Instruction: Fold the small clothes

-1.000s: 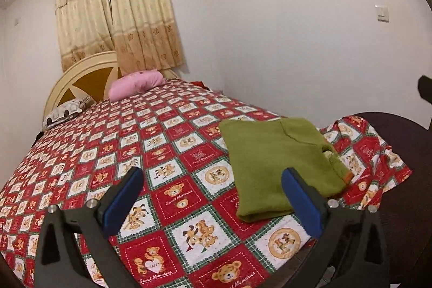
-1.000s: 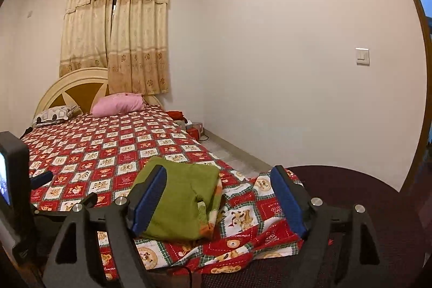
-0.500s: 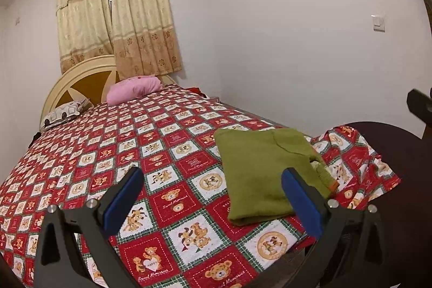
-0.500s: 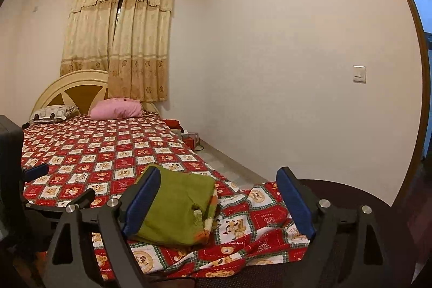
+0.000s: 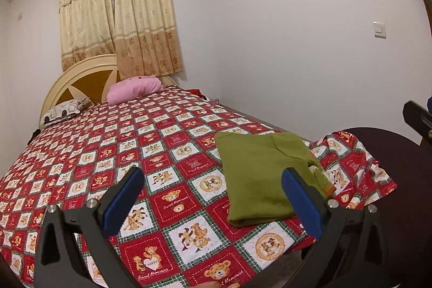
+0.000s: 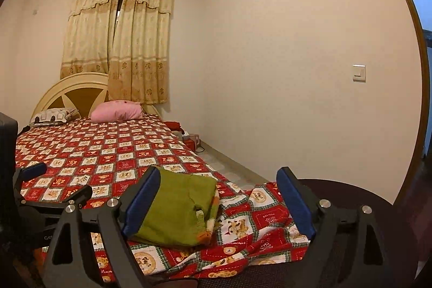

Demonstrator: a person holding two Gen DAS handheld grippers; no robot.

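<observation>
A red teddy-bear patchwork bedspread (image 5: 167, 158) covers the bed — at its eleven o'clock end lie a pink pillow (image 5: 135, 88) and a car-print pillow (image 5: 63, 112). Beige curtains (image 5: 121, 18) hang at twelve o'clock; a light switch (image 5: 379, 29) sits at two o'clock.

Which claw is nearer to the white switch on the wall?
Right. The right claw is on the wall switch's side of the bed. The left claw is farther out, with the right one between it and that wall.

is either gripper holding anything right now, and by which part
Nothing is held. The left gripper and right gripper both have open jaws, clear of the folded green garment on the bed.
</observation>
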